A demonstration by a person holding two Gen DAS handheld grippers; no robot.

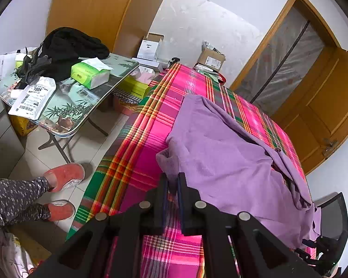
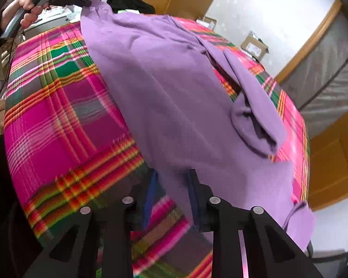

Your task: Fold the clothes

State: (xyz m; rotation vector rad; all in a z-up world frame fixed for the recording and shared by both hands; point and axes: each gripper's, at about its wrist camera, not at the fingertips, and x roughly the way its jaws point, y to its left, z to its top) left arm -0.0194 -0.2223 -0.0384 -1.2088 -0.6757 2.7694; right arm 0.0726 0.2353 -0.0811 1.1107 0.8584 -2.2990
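Gripping purple garment [image 1: 220,153] beside cluttered folding table [image 1: 85,106].

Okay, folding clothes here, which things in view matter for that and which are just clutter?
For the job:
purple garment
left gripper
right gripper
plaid cloth

Just lying about:
tissue pack
white parcel
black clothing heap
cardboard box

Garment [image 1: 220,157] lay spread on the bed [image 1: 136,139], one edge gripped by the left gripper [image 1: 172,185] at the near side, another by the right gripper [image 2: 174,183]. Folding table [image 1: 118,69] stood left of the bed; on it a tissue pack [image 1: 90,74], a parcel [image 1: 32,97], dark clothing [image 1: 69,46]. Door [image 1: 324,106] stood right of the bed.
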